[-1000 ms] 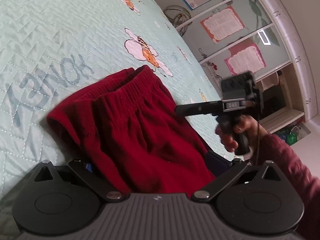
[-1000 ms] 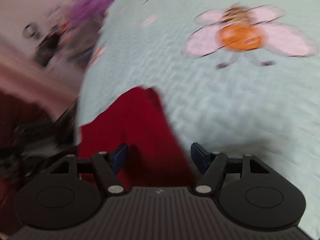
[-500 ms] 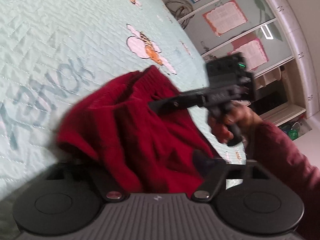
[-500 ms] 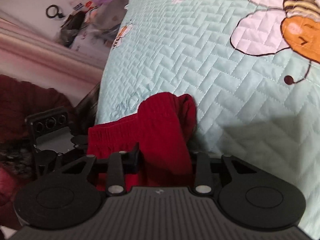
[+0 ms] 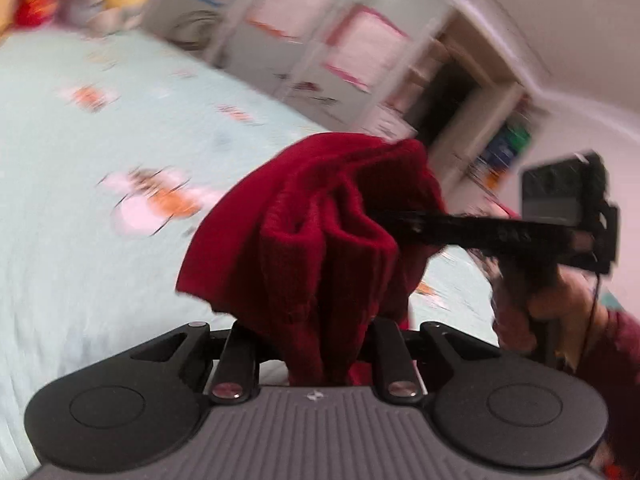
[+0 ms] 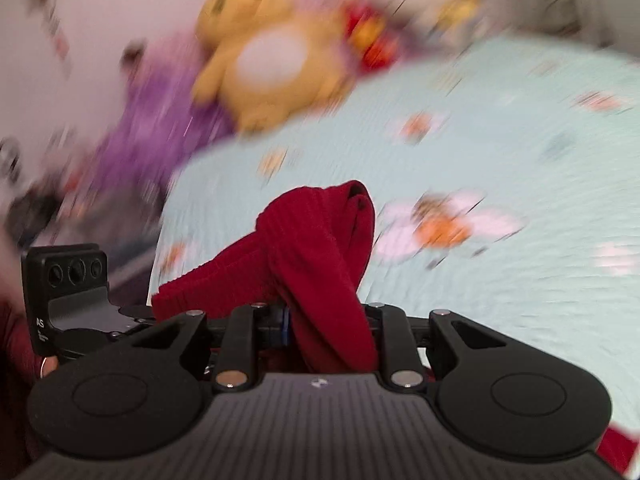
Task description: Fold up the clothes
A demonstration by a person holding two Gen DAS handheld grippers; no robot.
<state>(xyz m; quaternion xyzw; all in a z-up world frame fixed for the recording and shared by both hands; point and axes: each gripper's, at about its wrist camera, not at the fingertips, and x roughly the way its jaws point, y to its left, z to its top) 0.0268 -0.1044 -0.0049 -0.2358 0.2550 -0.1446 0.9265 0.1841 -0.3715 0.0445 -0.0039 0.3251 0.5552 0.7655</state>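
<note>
A dark red knit garment point(image 5: 320, 232) hangs bunched in the air above the pale green bedspread point(image 5: 80, 200). My left gripper point(image 5: 316, 344) is shut on its lower folds, fingertips buried in cloth. In the left wrist view the right gripper point(image 5: 404, 220) reaches in from the right, held by a hand point(image 5: 532, 300), its tips pushed into the same bunch. The right wrist view shows the red garment point(image 6: 320, 248) draped up over my right gripper point(image 6: 328, 332), which is shut on it. At the left edge there, the left gripper's body point(image 6: 68, 292) shows. Both views are motion-blurred.
Bee-patterned bedspread point(image 6: 500, 280) fills the ground below. Plush toys, a yellow one point(image 6: 264, 64) and a purple one point(image 6: 160, 132), sit at the bed's far end. A cabinet with glass doors and posters point(image 5: 320, 40) stands beyond the bed. A dark red sleeve point(image 5: 616, 352) is at right.
Both grippers have closed on the red garment and lifted it off the bedspread; it now hangs bunched in the air. Both cameras swung upward, blurring the views.
</note>
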